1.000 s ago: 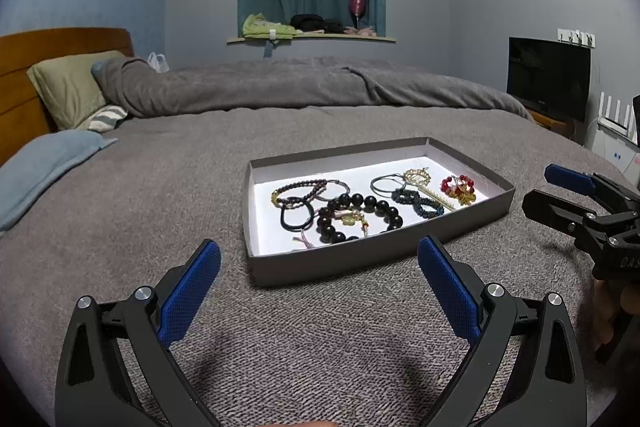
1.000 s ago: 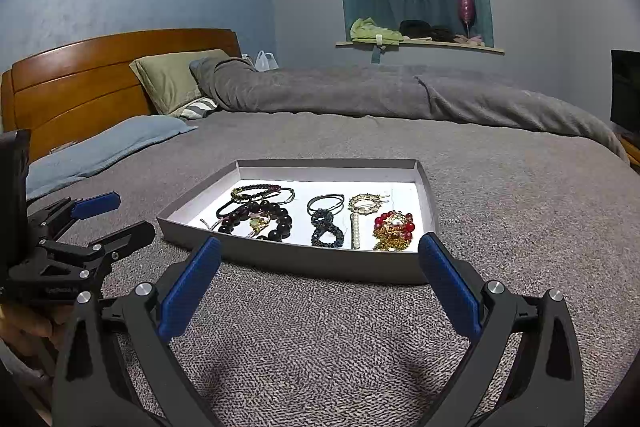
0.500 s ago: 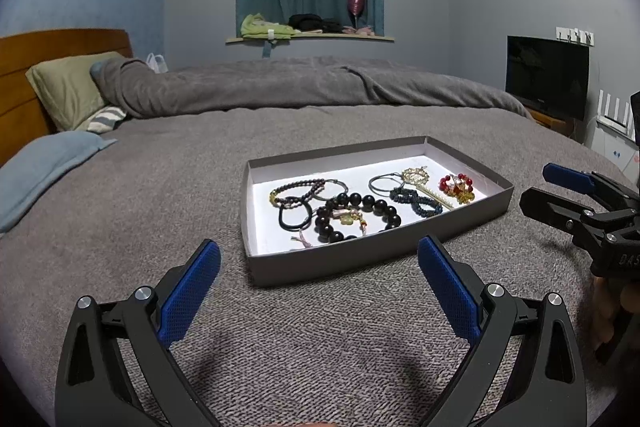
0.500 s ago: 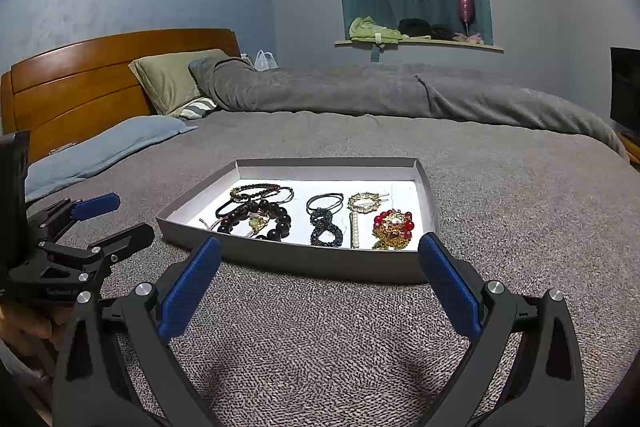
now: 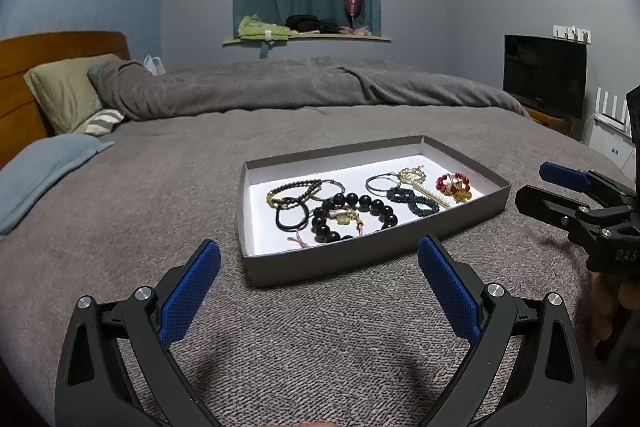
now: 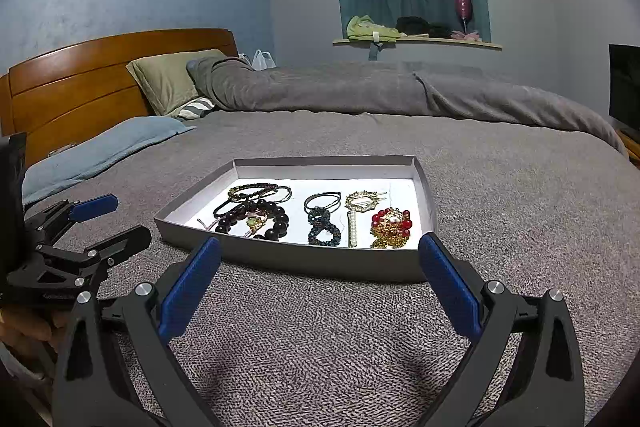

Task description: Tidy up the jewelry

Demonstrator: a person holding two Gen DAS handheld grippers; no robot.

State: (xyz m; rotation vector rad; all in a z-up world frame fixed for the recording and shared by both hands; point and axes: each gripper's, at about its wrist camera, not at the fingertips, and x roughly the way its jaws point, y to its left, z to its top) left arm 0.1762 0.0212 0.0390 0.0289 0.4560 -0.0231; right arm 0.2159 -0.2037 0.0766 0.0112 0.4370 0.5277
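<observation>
Blue-padded and spread wide, my left gripper [image 5: 318,291] holds nothing and hovers low over the grey bed cover [image 5: 120,211]. My right gripper [image 6: 320,287] is likewise wide and empty. Both point forward at the grey tray [image 6: 296,261], which rests on the bed straight ahead of each.

In the right wrist view the tray lies squarely ahead with its long axis across my line of approach. In the left wrist view it sits ahead and slightly right, long axis skewed, right end farther away.

Inside, the black bead bracelet [image 5: 354,213] lies nearest the left gripper, toward the tray's left half. The red-and-gold piece [image 6: 390,227] lies at the right end, nearest the right gripper. The pearl hair clip [image 6: 352,227] beside it runs lengthwise along my approach line, near end toward the tray's front wall. I judge each gripper serves its own half.
</observation>
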